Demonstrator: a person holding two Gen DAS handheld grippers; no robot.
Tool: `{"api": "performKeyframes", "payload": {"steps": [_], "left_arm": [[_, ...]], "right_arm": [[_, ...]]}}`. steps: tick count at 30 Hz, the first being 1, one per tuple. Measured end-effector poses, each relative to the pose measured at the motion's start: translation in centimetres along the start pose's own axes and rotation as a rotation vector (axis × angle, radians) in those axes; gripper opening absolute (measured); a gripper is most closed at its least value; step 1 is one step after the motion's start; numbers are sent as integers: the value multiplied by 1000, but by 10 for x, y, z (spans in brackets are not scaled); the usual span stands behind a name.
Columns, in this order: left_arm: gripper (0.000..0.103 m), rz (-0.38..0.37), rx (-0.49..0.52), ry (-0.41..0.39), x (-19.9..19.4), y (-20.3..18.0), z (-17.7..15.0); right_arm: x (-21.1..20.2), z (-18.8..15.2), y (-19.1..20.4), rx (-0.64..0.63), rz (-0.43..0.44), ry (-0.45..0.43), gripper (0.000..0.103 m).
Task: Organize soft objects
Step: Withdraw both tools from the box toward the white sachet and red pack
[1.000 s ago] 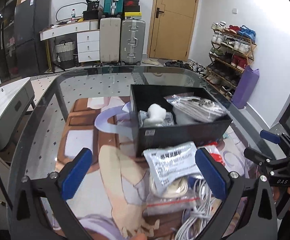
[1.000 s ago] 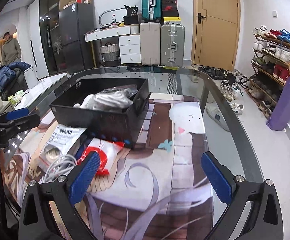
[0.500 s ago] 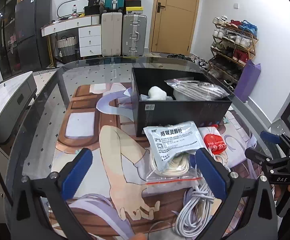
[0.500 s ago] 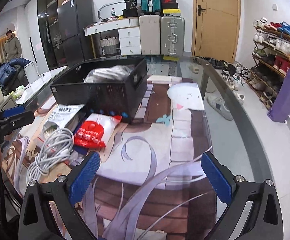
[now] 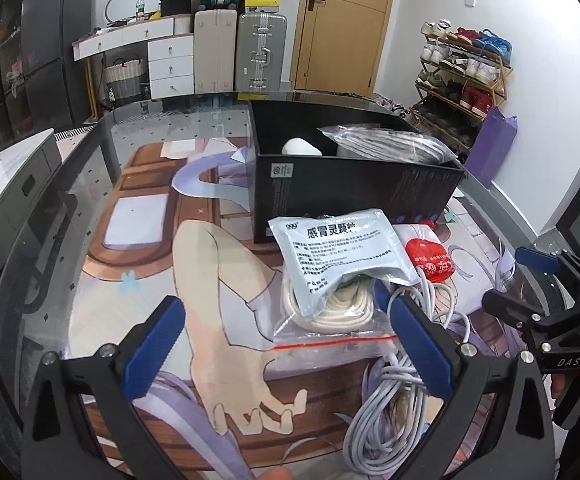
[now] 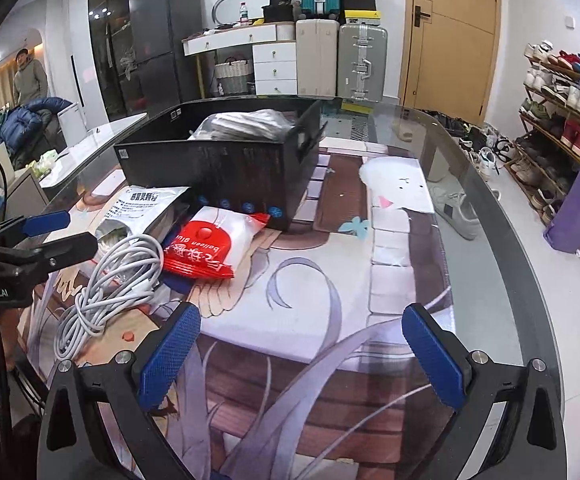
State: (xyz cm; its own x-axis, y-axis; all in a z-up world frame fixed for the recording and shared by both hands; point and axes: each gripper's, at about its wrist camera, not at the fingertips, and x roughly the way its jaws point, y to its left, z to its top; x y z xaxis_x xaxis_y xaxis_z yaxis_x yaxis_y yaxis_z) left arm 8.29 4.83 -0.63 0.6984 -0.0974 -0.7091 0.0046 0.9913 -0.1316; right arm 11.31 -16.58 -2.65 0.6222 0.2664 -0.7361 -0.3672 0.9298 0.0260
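Left gripper (image 5: pixel 286 350) jaws wide, empty; grey foil sachet (image 5: pixel 339 250) at 1 o'clock. Right gripper (image 6: pixel 299 354) wide, empty; red-white plastic packet (image 6: pixel 212 246) at 11 o'clock.

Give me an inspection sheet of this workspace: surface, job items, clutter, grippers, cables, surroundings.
Surface: glass table over a printed cartoon mat.
Job's things: black box holds a bagged grey bundle and a white lump. In front of it lie a silver medicine pouch, a zip bag of cream rope beneath it, and a red-and-white packet.
Clutter: nothing seen.
Grippers: left gripper open, just short of the zip bag; right gripper open over bare mat; both empty.
Cables: loose white cable coil beside the packet.
Surroundings: suitcases, door, shoe rack, a person standing far left.
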Motion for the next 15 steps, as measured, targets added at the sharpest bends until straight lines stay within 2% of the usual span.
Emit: {"api": "performKeyframes", "payload": {"steps": [15], "left_arm": [[103,-47,-3,21,10,0,14]], "right_arm": [[36,24,25,-11,43,65,102]]}}
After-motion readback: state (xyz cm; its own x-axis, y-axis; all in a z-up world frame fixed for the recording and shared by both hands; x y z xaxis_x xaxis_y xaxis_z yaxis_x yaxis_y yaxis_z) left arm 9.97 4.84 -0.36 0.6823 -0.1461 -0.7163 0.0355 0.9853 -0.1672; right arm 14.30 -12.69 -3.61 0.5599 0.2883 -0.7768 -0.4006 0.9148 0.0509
